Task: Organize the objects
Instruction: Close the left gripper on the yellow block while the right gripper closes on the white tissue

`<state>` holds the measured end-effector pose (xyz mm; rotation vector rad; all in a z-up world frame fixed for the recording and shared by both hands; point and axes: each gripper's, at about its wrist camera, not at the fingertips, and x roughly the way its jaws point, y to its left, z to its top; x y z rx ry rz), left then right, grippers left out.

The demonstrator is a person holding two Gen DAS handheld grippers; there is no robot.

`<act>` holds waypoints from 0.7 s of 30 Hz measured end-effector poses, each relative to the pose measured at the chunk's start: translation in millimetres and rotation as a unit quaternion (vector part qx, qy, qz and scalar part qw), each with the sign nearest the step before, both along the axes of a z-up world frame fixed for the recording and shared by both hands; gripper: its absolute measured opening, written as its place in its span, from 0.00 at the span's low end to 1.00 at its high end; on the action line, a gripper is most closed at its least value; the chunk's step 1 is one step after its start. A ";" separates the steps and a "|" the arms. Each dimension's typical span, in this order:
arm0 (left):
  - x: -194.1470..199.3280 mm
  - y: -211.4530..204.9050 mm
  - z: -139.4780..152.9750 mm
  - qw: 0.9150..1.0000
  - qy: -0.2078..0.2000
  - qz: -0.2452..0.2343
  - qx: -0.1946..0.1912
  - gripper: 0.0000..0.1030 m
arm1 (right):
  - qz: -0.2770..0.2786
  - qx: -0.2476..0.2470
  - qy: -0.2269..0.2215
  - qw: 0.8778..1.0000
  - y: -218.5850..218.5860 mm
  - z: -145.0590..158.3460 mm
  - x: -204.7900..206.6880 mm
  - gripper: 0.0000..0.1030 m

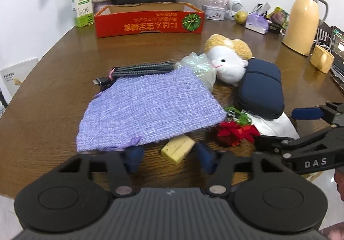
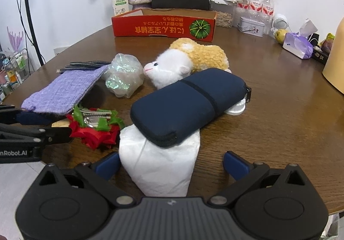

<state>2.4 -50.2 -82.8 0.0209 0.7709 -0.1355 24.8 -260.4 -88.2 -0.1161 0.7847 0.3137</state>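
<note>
My left gripper (image 1: 169, 159) is open low over the table's near edge, a small yellow block (image 1: 177, 149) between its blue fingertips (image 1: 133, 158); a gap shows on the block's left. A purple knitted pouch (image 1: 146, 108) lies just beyond, its edge over the left fingertip. My right gripper (image 2: 172, 164) is open around the near end of a white paper packet (image 2: 159, 164), which a navy zip case (image 2: 189, 104) rests on. A red fabric flower (image 2: 94, 134), plush toy (image 2: 187, 61), iridescent bag (image 2: 123, 76) and braided cable (image 1: 137, 70) lie around them.
A red cardboard box (image 1: 148, 20) stands open at the back. Behind it are a milk carton (image 1: 80, 1), a vase, a black chair and water bottles (image 2: 255, 3). A yellow jug (image 1: 301, 18), mug (image 1: 321, 58) and tissue pack crowd the right side.
</note>
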 end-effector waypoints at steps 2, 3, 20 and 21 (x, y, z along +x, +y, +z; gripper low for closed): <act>0.6 0.4 0.7 1.000 0.000 -0.006 -0.007 0.28 | 0.006 0.004 -0.005 1.000 0.7 1.2 -0.2 0.89; 1.0 0.6 1.0 1.000 0.001 -0.007 -0.009 0.27 | 0.011 0.005 -0.009 1.000 2.0 2.4 -1.0 0.80; 0.3 0.0 8.8 1.000 0.000 -0.013 -0.013 0.23 | 0.025 0.033 -0.032 0.999 -4.0 19.3 -5.9 0.43; 0.2 0.1 9.5 1.000 -0.001 -0.012 -0.014 0.23 | 0.025 0.034 -0.032 0.999 -4.1 19.5 -5.9 0.42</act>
